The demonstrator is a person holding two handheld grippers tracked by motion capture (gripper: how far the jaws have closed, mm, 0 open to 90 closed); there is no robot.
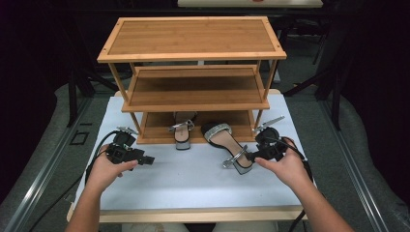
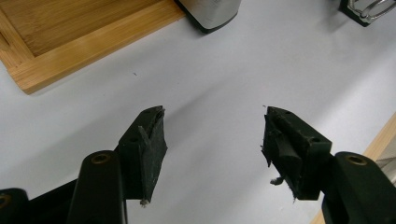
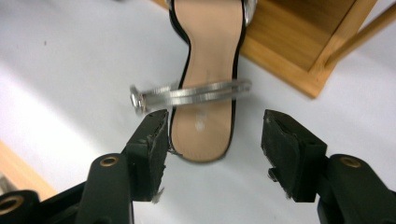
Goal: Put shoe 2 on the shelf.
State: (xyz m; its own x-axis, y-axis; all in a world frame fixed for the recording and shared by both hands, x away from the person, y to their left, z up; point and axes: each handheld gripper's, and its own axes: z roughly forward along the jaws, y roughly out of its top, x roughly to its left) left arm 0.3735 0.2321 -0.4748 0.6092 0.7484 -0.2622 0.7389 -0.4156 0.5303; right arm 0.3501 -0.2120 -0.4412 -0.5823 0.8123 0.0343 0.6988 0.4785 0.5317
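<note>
The sandal (image 3: 205,112) lies on the white table (image 1: 193,179), heel between the spread jaws of the right gripper (image 3: 214,140), toe at the wooden rack (image 1: 193,96), while the left gripper (image 2: 212,140) hovers open over bare tabletop near a second sandal (image 1: 183,133)

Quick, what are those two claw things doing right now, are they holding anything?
Left gripper: open, holding nothing, above the white tabletop.
Right gripper: open, holding nothing, jaws either side of the heel end of the sandal.
</note>
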